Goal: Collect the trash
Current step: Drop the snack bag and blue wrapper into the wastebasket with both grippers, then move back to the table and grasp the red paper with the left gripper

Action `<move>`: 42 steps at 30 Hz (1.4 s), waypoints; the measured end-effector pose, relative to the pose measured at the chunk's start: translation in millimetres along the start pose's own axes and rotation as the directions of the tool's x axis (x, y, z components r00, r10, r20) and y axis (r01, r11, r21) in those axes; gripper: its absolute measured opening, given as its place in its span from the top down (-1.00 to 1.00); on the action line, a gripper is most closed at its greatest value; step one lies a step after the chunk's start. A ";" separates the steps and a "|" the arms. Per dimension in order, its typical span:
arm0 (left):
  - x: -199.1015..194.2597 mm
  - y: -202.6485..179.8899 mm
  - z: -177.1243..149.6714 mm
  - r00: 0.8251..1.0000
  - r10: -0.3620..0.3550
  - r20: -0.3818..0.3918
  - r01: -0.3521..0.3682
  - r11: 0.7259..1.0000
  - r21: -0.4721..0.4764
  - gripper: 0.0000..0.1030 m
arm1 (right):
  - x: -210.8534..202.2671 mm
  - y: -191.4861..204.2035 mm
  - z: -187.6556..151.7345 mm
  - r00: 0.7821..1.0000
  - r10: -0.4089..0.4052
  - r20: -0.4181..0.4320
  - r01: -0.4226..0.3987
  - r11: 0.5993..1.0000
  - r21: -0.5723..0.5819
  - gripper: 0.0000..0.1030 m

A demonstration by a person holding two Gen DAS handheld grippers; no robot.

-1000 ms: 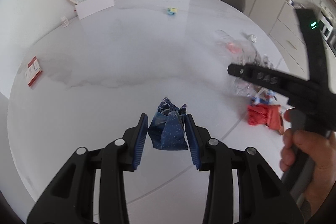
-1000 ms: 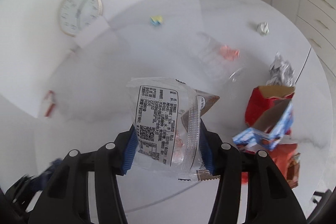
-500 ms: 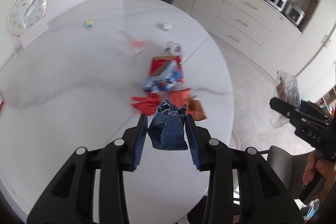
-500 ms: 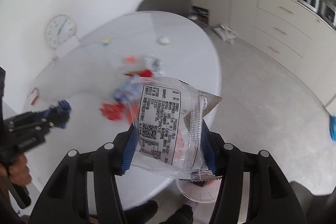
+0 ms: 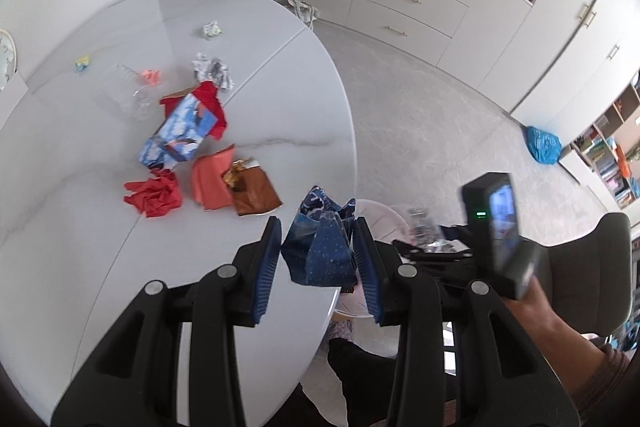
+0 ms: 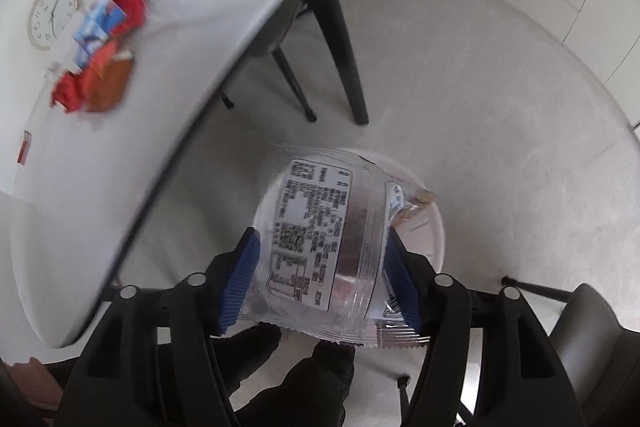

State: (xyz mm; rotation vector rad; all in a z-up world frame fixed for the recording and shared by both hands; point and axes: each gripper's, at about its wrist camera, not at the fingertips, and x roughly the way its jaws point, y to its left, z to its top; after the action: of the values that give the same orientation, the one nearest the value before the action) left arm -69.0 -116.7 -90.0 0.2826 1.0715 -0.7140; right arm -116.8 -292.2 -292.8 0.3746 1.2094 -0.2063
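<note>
1. The round white table [image 5: 120, 267] bore scattered trash: a blue carton [image 5: 178, 135], red paper [image 5: 154, 193], a brown wrapper [image 5: 254, 191] and crumpled foil [image 5: 212, 69].
2. Grey floor [image 6: 460, 107] ran to cream drawers [image 5: 408, 1]; a clock [image 6: 52, 17] hung on the wall.
3. The left gripper [image 5: 318, 259], narrowly parted, pinched a blue wrapper [image 5: 324, 247] at the table's edge.
4. The right gripper [image 6: 320, 283] had just been widening, with a clear packet [image 6: 324, 247] between its pads above a white bin [image 6: 434, 227]; whether they gripped it, I cannot tell.
</note>
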 end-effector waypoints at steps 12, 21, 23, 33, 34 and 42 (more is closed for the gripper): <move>24.1 -46.7 7.7 0.999 0.025 -0.042 -0.023 0.999 0.047 0.29 | 10.5 -37.8 9.3 0.998 0.035 -0.044 -0.033 0.998 0.058 -0.79; 63.3 -89.8 11.3 0.994 -0.030 -0.101 0.039 0.995 0.090 0.27 | -97.8 -86.6 16.7 0.987 -0.078 0.143 0.060 0.990 0.126 -0.94; 73.4 -97.2 11.0 0.991 -0.035 -0.128 0.048 0.994 0.098 0.01 | -112.4 -94.7 16.6 0.981 -0.096 0.167 0.075 0.989 0.129 -0.95; 73.4 -108.8 16.4 0.993 -0.011 -0.116 0.018 0.998 0.066 -0.85 | -133.4 -109.0 15.7 0.979 -0.085 0.187 0.064 0.991 0.119 -0.95; 72.6 -108.9 16.9 0.993 -0.008 -0.115 0.015 0.998 0.065 -0.85 | -133.4 -107.5 16.5 0.979 -0.082 0.187 0.061 0.992 0.113 -0.95; 64.4 -104.1 19.3 0.996 -0.007 -0.089 0.012 0.998 0.059 -0.85 | -137.4 -91.8 20.7 0.977 -0.074 0.200 0.063 0.996 0.065 -0.95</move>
State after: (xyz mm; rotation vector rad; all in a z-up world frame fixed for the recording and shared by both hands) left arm -105.3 -230.1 -124.5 0.3636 1.1372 -0.7484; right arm -178.5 -390.7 -173.4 0.3539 1.0177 -0.3322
